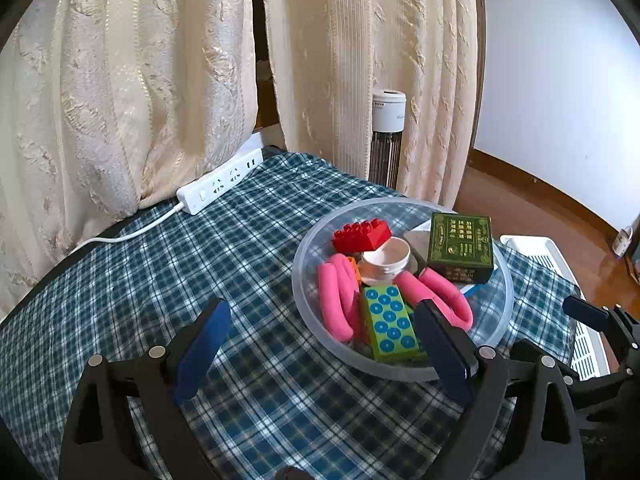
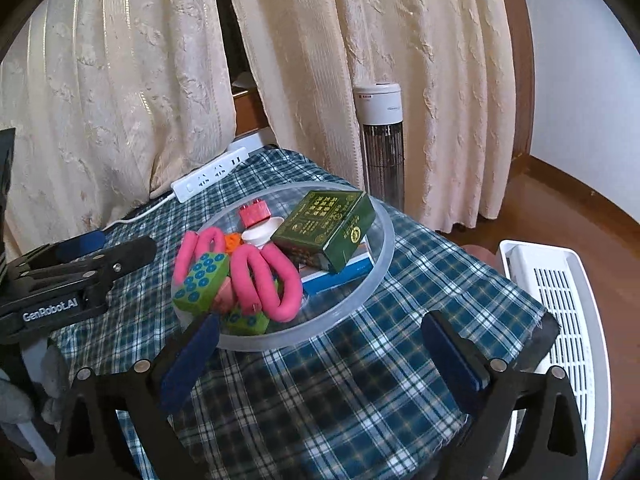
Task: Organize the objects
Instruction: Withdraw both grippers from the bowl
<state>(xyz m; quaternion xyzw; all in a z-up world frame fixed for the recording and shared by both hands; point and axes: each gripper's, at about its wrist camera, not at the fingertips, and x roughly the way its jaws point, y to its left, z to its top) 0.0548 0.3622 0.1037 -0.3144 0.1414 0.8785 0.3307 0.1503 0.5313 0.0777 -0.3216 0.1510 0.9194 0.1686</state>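
Note:
A clear plastic bowl [image 1: 505, 280] [image 2: 384, 248] sits on the plaid-covered table. It holds a dark green box [image 1: 460, 248] [image 2: 326, 228], a red brick [image 1: 362, 234] [image 2: 256, 214], a white cup [image 1: 386, 258] [image 2: 262, 236], pink foam loops [image 1: 338, 300] [image 2: 256, 280] and a green brick with blue dots [image 1: 390, 324] [image 2: 200, 280]. My left gripper [image 1: 322, 324] is open, its right finger over the bowl's near rim. My right gripper [image 2: 320, 340] is open just in front of the bowl, nothing between its fingers. The left gripper [image 2: 108, 250] shows at the left of the right wrist view.
A white power strip [image 1: 220, 184] [image 2: 208, 176] with its cable lies at the table's far edge under cream curtains. A tower heater [image 1: 386, 136] [image 2: 380, 140] stands behind the table. A white slatted crate [image 2: 560, 320] [image 1: 560, 280] sits on the wooden floor at the right.

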